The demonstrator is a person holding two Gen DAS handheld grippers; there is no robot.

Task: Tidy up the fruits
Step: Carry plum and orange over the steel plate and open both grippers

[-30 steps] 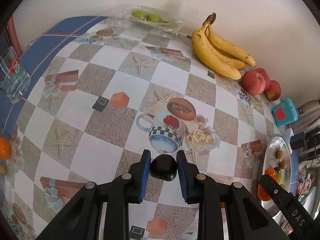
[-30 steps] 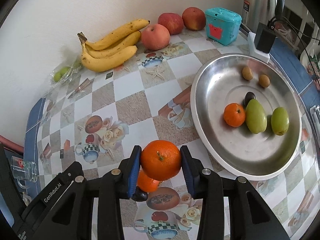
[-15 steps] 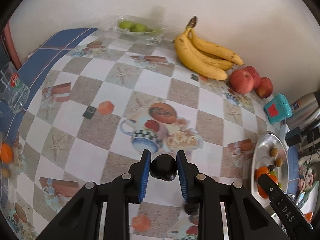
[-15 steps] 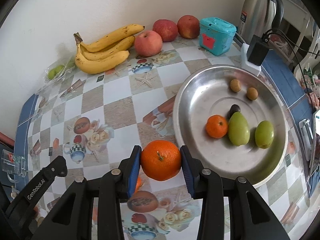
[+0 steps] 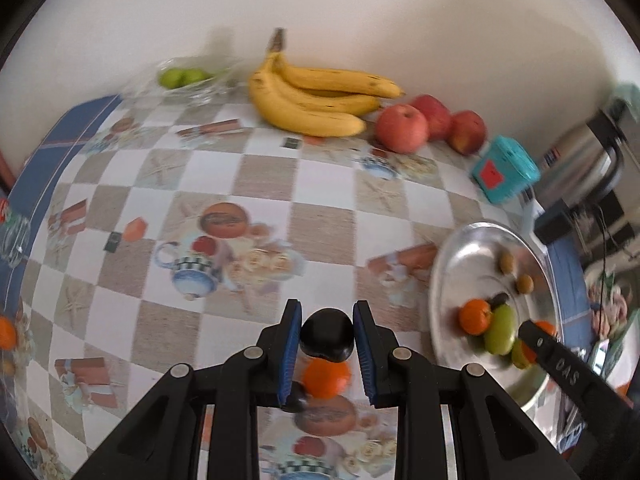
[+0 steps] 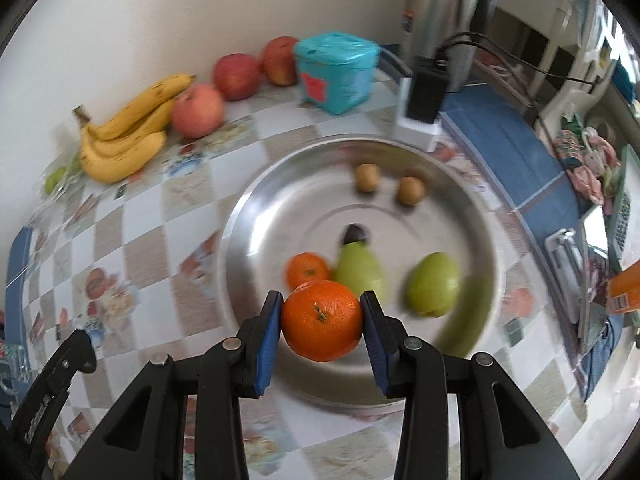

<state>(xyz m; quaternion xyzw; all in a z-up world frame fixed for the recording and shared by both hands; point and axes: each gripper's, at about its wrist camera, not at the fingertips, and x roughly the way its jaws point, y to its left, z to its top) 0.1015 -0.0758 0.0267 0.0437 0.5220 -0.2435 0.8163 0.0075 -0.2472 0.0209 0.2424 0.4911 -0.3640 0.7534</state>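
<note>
The right gripper (image 6: 322, 322) is pinching a round orange mandarin (image 6: 322, 326) between its blue pads above the near part of the wide silver metal tray (image 6: 256, 216), while the left gripper (image 5: 326, 338) is clamping a small glossy black fruit (image 5: 327, 340) above the checked tablecloth (image 5: 264, 176), with the tray lying to its right. The likeliest trouble is a release from too high: the mandarin is round and would probably roll on the smooth metal, knocking the smaller orange (image 6: 307, 270), the green pears (image 6: 433, 284) or the two small brown fruits (image 6: 368, 177) already lying there. The black fruit looks slick and is being held only at its sides, so a jolt could let it slip onto the cloth. Both tools are heading for one tray, so they are risking a bump. The table is standing against a plain pale wall, carrying yellow bananas (image 5: 316, 100), red apples (image 5: 400, 128), a turquoise box (image 6: 336, 70) and a steel kettle (image 6: 440, 20) at the far edge, with cluttered furniture showing at far right.
</note>
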